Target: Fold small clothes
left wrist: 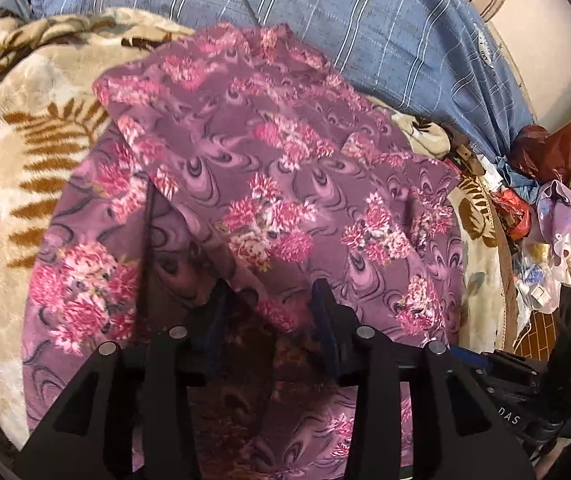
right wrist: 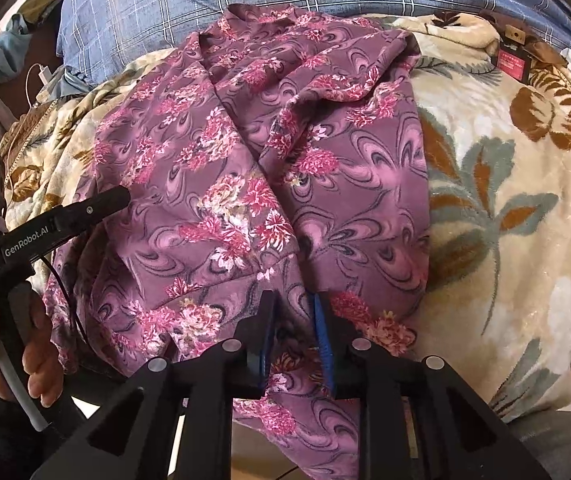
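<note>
1. Right gripper (right wrist: 294, 320) first: fingers narrow, blue pads (right wrist: 322, 340) pinching a ridge of the purple flowered garment (right wrist: 245, 184) near its near edge. Looked like a proper hold, cloth bunched up right between the pads.
2. Left gripper (left wrist: 273, 300): fingers set wider, with a fold of the same garment (left wrist: 269, 184) draped between them. Couldn't tell whether actually clamped or just sitting around the cloth, too dark down in there.
3. Also caught in the right view: the person's left hand (right wrist: 13, 344) wrapped round the other gripper's handle, off to the left side.
4. Garment itself: spread over a cream blanket (right wrist: 505, 208) with brown and grey leaf print, far end reaching toward a blue striped pillow (left wrist: 345, 12). One side already flapped over the middle, so seemingly one fold in.
5. Still pretty lumpy, though. Creases running lengthwise, edges not lined up, near end hanging off the blanket's front edge.
6. Progress guess: early to middle. Left to do, judging by the shape: bring the near end up toward the far end, flatten, square it off.
7. Clutter of bags and odds (left wrist: 533, 200) off to the right, well apart from the cloth.
</note>
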{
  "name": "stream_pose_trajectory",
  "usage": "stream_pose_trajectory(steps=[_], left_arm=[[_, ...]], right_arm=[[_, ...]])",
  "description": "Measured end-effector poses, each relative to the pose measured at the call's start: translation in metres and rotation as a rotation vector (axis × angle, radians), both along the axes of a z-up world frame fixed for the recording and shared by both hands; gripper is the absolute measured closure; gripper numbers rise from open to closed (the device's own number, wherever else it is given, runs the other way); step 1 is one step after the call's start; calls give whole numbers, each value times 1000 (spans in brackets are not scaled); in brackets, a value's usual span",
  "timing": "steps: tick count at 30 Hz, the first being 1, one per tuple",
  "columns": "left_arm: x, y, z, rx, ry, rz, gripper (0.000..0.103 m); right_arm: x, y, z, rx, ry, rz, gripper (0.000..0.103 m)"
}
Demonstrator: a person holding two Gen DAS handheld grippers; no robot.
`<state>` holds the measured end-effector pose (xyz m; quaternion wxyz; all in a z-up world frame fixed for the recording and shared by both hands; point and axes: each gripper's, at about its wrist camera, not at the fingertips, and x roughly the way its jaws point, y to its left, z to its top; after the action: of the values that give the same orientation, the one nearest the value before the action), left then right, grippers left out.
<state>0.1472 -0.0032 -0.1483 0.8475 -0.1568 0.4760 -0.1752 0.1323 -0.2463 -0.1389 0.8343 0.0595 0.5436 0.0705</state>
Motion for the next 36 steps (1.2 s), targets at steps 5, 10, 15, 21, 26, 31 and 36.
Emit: stream_pose_trajectory(steps=[5, 10, 15, 21, 26, 31, 36], left_arm=[[0, 0, -1, 46, -22, 23, 84], [0, 2, 1, 52, -35, 28, 95], [2, 2, 2, 24, -33, 22, 97], [5, -2, -1, 40, -25, 16, 97], [6, -6, -2, 67, -30, 11, 97], [7, -7, -1, 69, -39, 13, 97], [7, -9, -1, 90, -40, 8, 97]], right_arm=[[2, 6, -1, -34, -9, 11, 85], [4, 4, 0, -10, -10, 3, 88], [4, 4, 0, -6, -14, 1, 89], [5, 3, -1, -1, -12, -1, 89], [6, 5, -1, -11, -11, 2, 89], [7, 4, -2, -6, -6, 3, 89], [8, 2, -2, 2, -2, 0, 90]])
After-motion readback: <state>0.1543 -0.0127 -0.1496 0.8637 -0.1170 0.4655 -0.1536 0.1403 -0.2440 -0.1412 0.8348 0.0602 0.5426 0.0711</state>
